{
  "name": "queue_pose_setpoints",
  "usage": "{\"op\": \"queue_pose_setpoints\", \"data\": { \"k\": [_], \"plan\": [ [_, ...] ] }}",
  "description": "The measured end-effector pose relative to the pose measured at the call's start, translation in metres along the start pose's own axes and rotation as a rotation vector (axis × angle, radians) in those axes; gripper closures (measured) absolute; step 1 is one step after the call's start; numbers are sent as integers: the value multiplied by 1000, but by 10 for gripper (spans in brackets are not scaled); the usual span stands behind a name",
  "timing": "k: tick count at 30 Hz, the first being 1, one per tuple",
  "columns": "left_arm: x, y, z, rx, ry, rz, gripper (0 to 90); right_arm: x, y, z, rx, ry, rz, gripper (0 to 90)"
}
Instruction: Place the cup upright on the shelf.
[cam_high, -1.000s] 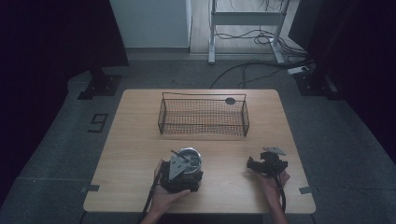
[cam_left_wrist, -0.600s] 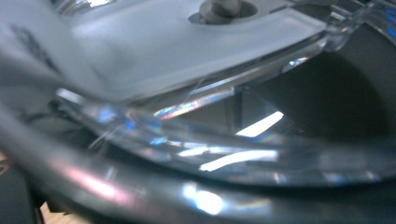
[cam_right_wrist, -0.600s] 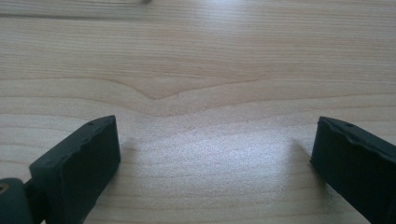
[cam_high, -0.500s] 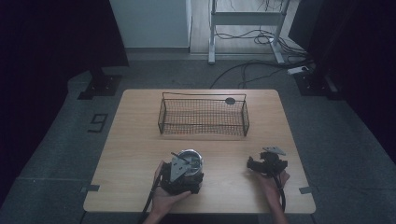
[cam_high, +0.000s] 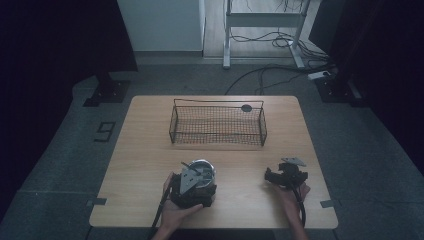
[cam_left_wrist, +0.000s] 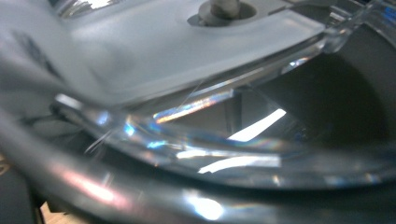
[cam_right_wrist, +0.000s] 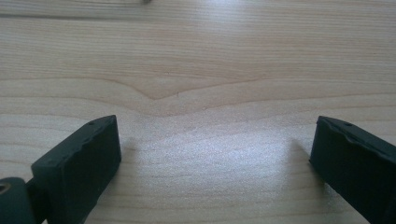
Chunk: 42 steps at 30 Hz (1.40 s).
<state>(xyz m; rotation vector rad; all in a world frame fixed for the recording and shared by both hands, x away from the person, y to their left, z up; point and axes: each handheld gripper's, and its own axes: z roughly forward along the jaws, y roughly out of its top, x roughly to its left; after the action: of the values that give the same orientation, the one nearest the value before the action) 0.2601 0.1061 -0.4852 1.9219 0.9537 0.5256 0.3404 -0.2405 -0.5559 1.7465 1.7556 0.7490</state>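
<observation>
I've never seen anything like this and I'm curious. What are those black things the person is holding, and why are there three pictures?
Those are tools for grabbing, each with two black jaws. A person sits at a wooden table and holds one in each hand. The high view looks down on the whole table from above. The other two pictures come from little cameras riding on the tools.

The left hand-held gripper is right at a shiny round thing that looks like glass and metal. Its camera is so close that the picture is blurry, so I can't tell if its jaws are open or shut.

The right hand-held gripper has its jaws wide apart with nothing between them, just bare wood below.

Farther back stands a black wire basket, and beside it lies a small dark disc.
</observation>
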Motion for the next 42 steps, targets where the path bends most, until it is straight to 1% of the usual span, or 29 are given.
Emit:
{"op": "queue_pose_setpoints", "data": {
  "k": [2, 3, 4, 6, 7, 9, 15, 20, 23, 24, 27, 29, 40, 42],
  "plan": [
    [1, 0, -1, -1, -6, -7, 41, 0, 0, 0, 0, 0, 0, 16],
    [2, 1, -2, -1, -16, -19, 41, 0, 0, 0, 0, 0, 0, 16],
    [4, 2, -5, -8, -22, -21, 41, 0, 0, 0, 0, -1, -1, 17],
    [5, 3, -6, -11, -14, -19, 41, 0, 0, 0, 0, -1, -1, 17],
    [7, 4, -8, -13, 3, -10, 41, 0, 0, 0, -1, -1, -2, 18],
    [9, 5, -10, -16, 9, -13, 41, 0, 0, 0, -2, -1, -2, 20],
    [14, 8, -13, -20, 10, -18, 41, 0, 0, 0, -3, 0, -4, 24],
    [19, 11, -14, -25, 8, -33, 41, 0, 0, 0, -2, 1, -4, 26],
    [25, 12, -14, -28, 5, -60, 41, 0, 0, 0, -3, 0, -3, 28],
    [25, 12, -14, -28, 5, -60, 41, 0, 0, 0, -3, 0, -3, 28],
    [30, 15, -15, -34, 22, -61, 41, 1, 0, -1, -4, -3, -2, 35],
    [31, 16, -16, -37, 23, -63, 41, 1, -1, -1, -4, -3, -1, 36],
    [44, 35, -18, -51, 44, -65, 41, 1, -1, -1, -6, -2, -2, 42],
    [46, 38, -18, -55, 46, -71, 41, 1, -1, -1, -6, -2, -2, 42]
  ]
}}
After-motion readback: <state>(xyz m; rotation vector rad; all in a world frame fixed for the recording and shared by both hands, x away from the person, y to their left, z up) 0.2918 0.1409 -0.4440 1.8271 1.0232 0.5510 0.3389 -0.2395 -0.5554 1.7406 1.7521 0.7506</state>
